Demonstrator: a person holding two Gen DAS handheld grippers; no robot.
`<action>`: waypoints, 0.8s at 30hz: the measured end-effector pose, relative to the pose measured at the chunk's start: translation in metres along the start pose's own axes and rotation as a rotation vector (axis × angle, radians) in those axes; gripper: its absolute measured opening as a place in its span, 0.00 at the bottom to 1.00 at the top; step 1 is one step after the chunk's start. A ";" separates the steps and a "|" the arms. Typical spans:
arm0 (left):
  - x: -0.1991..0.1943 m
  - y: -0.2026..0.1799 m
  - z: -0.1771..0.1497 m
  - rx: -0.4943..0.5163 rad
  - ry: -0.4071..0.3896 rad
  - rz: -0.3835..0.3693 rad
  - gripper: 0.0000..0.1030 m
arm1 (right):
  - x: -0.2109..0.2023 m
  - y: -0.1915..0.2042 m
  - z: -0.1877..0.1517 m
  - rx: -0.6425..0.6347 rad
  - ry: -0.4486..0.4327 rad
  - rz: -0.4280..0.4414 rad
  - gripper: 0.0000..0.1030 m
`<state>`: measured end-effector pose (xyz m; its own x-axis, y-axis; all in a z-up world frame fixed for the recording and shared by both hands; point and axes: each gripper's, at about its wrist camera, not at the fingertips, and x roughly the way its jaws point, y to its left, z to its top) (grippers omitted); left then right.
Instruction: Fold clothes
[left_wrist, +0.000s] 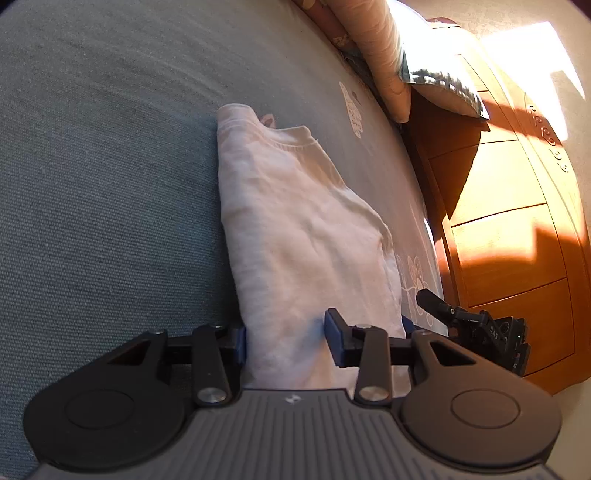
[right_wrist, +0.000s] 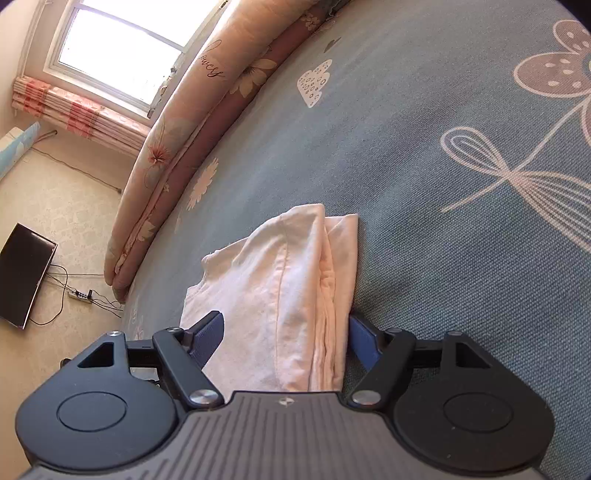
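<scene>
Shirt (left_wrist: 295, 221), white, folded on grey-blue bedsheet (left_wrist: 110, 184) | left gripper (left_wrist: 284, 341) pinching its near edge | right gripper (right_wrist: 288, 339) spread, straddling cloth, pads not pressing

A bed covered in a grey-green sheet (left_wrist: 110, 192) with pale flower prints is carrying a folded white shirt (left_wrist: 295, 221), which is lying flat on it. A rolled floral quilt (right_wrist: 177, 122) is lying along the bed's far edge.
</scene>
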<state>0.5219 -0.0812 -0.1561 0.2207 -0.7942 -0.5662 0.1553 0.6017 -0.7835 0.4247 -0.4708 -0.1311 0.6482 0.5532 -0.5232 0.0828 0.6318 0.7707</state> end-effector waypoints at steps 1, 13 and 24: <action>0.000 0.000 -0.001 0.007 0.005 -0.009 0.37 | 0.000 0.000 -0.002 -0.008 0.010 0.011 0.77; 0.002 0.007 -0.007 -0.008 -0.010 -0.068 0.29 | 0.013 0.008 -0.002 -0.082 0.119 0.098 0.76; -0.003 -0.027 -0.017 0.031 -0.046 0.074 0.19 | 0.003 0.030 -0.010 -0.231 0.120 -0.138 0.23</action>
<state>0.5008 -0.0962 -0.1379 0.2766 -0.7431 -0.6093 0.1661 0.6615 -0.7313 0.4218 -0.4446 -0.1137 0.5472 0.5052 -0.6673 -0.0195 0.8048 0.5933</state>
